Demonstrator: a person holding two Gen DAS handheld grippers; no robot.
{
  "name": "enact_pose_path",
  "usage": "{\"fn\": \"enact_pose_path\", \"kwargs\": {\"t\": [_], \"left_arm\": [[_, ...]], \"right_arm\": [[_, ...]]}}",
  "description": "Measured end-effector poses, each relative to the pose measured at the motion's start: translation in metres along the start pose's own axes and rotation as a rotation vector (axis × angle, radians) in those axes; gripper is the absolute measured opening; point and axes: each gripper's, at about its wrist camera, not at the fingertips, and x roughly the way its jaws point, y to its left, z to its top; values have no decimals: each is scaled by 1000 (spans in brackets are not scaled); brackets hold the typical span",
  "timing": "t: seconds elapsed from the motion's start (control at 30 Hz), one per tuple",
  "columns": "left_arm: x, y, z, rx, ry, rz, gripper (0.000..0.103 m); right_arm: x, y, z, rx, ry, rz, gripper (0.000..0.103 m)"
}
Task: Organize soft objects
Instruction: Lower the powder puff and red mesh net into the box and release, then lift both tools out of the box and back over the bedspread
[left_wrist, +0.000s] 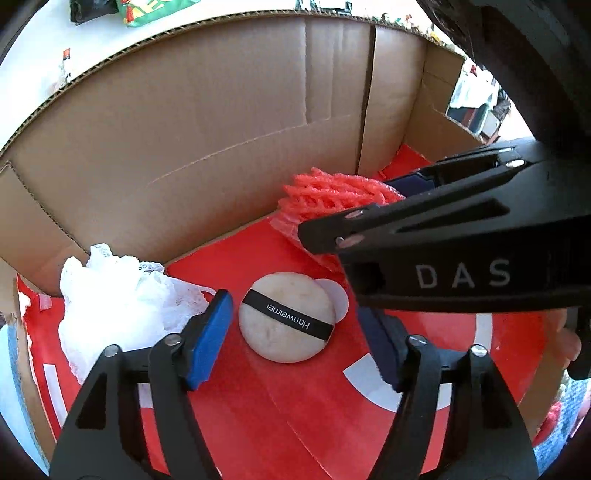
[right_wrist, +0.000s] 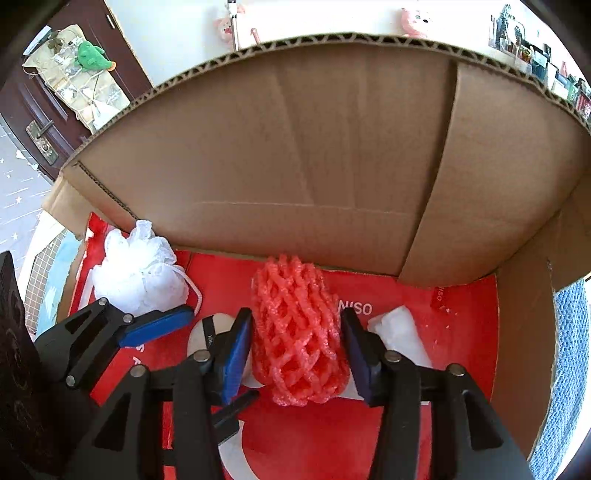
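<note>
1. Cardboard box (right_wrist: 295, 147): open-topped, brown walls, red printed floor. Both of your tools reach down into it.

2. Left tool (left_wrist: 295, 339): jaws stand apart, gripping nothing. Its blue pads (left_wrist: 208, 339) sit clear of the puff on either side.

3. Powder puff (left_wrist: 286, 317): round, cream, with a black band across it. It lies flat on the red floor, between the left tool's fingers and touching neither. In the right wrist view only a sliver of it shows, behind the right tool's left-hand finger.

4. Right tool (right_wrist: 295, 350): jaws partly open around the foam net. The pads sit right at its sides; you cannot tell from either view whether they press on it.

5. Red foam net (right_wrist: 299, 332): a mesh sleeve, standing on the floor between the right tool's fingers, near the back wall.

6. White mesh sponge (left_wrist: 122, 302): a bunched puff with a cord, just left of the left tool's left-hand finger, by the box corner.

7. White foam piece (right_wrist: 399, 332): lies on the floor just right of the right tool's right-hand finger.
</note>
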Motion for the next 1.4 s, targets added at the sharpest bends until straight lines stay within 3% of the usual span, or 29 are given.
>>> {"fn": "enact_pose_path", "kwargs": {"t": [0.37,0.6,0.73,0.83,0.97,1.03,1.4], "left_arm": [[-25,2,-4,-42,-50,-10,77],[-60,-3,-4,-82,-117,-1,78],[-86,1,-11,-109,-174,12,90],[-111,-6,-16,-116,-228,27,90],[-148,-9,-33,-140,-315,43,93],[-164,-12,-43,-145,-360,60,98],[-228,-25,-107,-213,-505,131,99]], "right_arm": [[-15,1,-6,0,-23,1,65],[-54,6,-17,-1,-97,-5,70],[-90,13,-31,-23,-170,-16,80],[-117,20,-40,-47,-226,-32,82],[-147,23,-56,-56,-289,-39,86],[-157,27,-66,-62,-319,-46,94],[-222,47,-145,-119,-513,-96,103]]}}
